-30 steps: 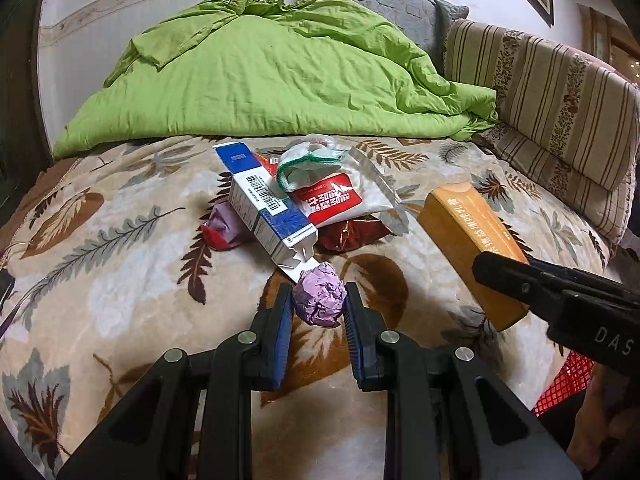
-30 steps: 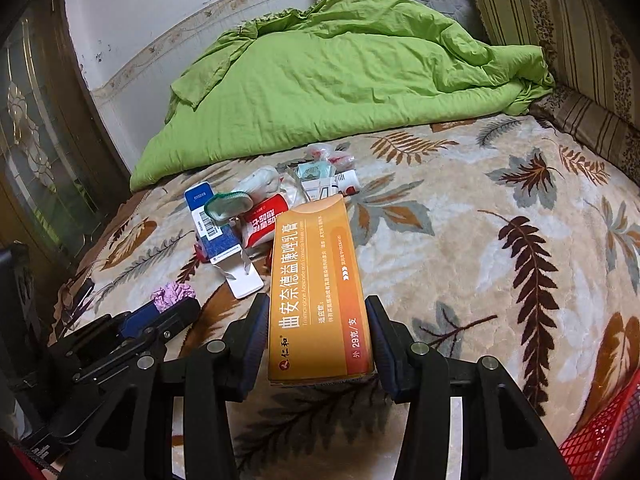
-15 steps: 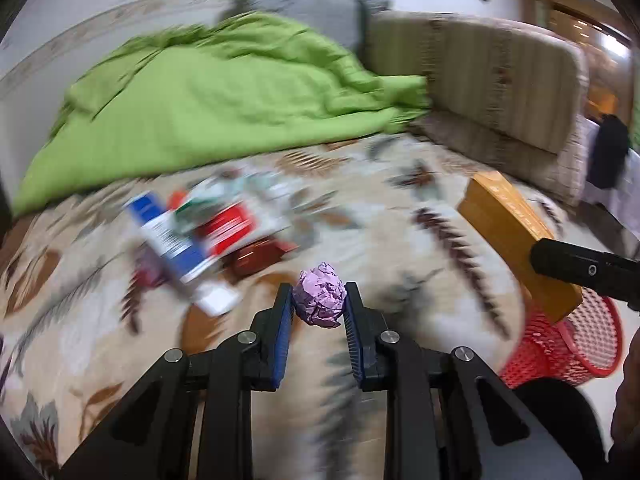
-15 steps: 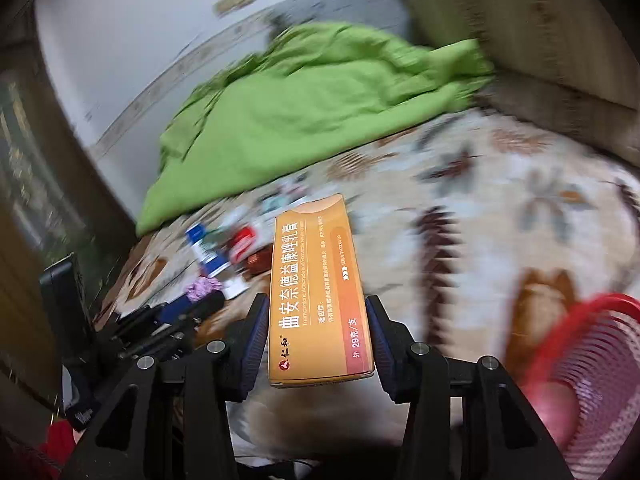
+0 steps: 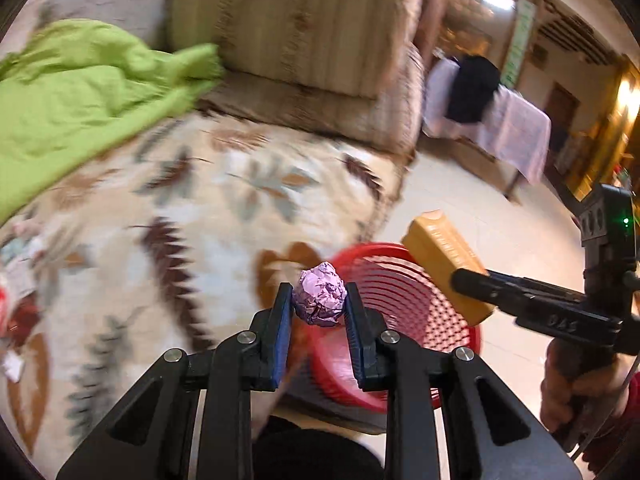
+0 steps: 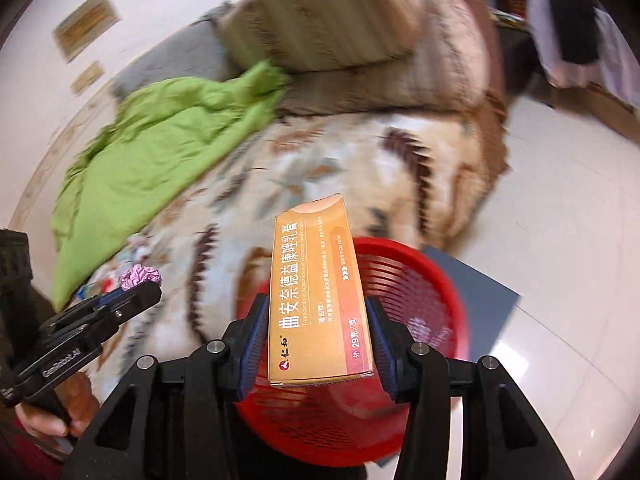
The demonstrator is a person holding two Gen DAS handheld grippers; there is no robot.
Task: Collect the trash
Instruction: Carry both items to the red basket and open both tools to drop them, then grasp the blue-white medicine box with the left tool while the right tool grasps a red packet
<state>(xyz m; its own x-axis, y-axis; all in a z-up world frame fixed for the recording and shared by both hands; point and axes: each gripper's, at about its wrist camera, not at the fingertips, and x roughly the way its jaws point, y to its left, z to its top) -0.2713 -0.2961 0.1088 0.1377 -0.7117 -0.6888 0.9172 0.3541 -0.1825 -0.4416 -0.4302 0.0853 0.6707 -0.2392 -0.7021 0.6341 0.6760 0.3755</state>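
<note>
My left gripper (image 5: pixel 319 312) is shut on a crumpled purple paper ball (image 5: pixel 319 299), held over the near rim of a red mesh basket (image 5: pixel 404 304) on the floor beside the bed. My right gripper (image 6: pixel 316 336) is shut on a long orange medicine box (image 6: pixel 318 292), which hangs above the same red basket (image 6: pixel 416 300). In the left wrist view the orange box (image 5: pixel 444 264) and the right gripper (image 5: pixel 472 284) sit over the basket's right side. The purple ball (image 6: pixel 141 276) shows at the left of the right wrist view.
A leaf-patterned blanket (image 5: pixel 192 216) covers the bed, with a green quilt (image 5: pixel 80 84) and striped cushions (image 5: pixel 300 36) behind. Leftover litter (image 5: pixel 20 256) lies at the bed's far left. White tiled floor (image 6: pixel 568 208) and a grey mat (image 6: pixel 476 280) surround the basket.
Both grippers swung right, away from the litter pile, and now hang over the red basket. The ball and the box stay gripped.
</note>
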